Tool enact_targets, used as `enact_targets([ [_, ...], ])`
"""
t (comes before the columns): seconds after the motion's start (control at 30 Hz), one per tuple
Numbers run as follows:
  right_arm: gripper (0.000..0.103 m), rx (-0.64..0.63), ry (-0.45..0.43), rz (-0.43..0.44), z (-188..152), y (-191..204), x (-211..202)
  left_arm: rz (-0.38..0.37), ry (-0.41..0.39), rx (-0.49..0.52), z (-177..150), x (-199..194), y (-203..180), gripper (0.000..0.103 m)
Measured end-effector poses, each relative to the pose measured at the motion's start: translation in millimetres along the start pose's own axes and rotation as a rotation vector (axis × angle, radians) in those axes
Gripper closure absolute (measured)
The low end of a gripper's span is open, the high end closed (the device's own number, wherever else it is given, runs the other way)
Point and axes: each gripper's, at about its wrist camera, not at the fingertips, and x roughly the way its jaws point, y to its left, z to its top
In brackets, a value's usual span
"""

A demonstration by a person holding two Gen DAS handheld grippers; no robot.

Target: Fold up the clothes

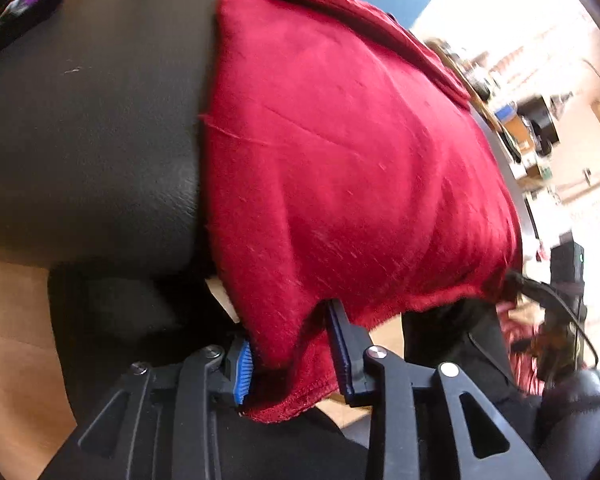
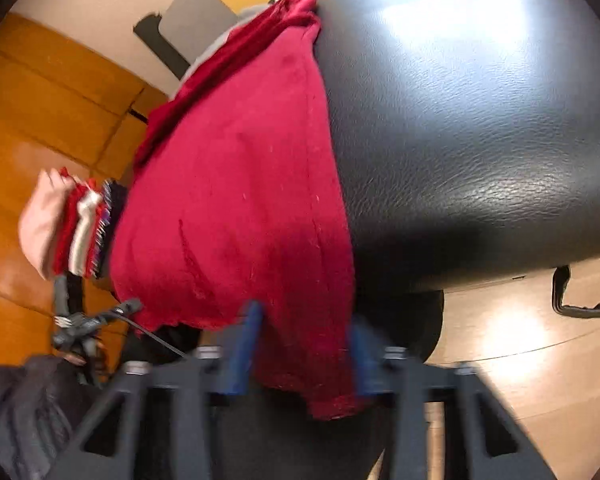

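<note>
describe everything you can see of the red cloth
The red cloth is deep crimson, soft and slightly fuzzy, with lint and a stitched hem. It lies spread over the black leather-look cushion, bunched at its far end, its near edge hanging off. The left tongs pinch one near corner; the right tongs have the other corner between them.

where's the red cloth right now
The red cloth lies draped over the black padded surface with its near edge hanging off, one corner between the left gripper fingers, the other between the right gripper fingers.
</note>
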Motion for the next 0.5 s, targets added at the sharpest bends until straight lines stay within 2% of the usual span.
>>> enact_targets([
  [0.03,0.087,-0.005,0.004,0.011,-1,2,1,-0.004,0.008,0.024,0,-1,-2,0.085],
  [0.13,0.088,-0.048,0.034,0.059,0,15,-2,-0.077,0.006,0.076,2,-15,-6,0.093],
  [0.27,0.088,-0.093,0.033,0.183,3,37,-14,-0.186,-0.064,0.074,7,-54,3,0.096],
  [0.4,0.088,-0.122,0.03,0.307,5,62,-24,-0.299,-0.163,0.023,9,-100,20,0.097],
  [0.5,0.088,-0.118,-0.048,0.424,11,83,-43,-0.367,-0.224,0.005,13,-130,28,0.097],
])
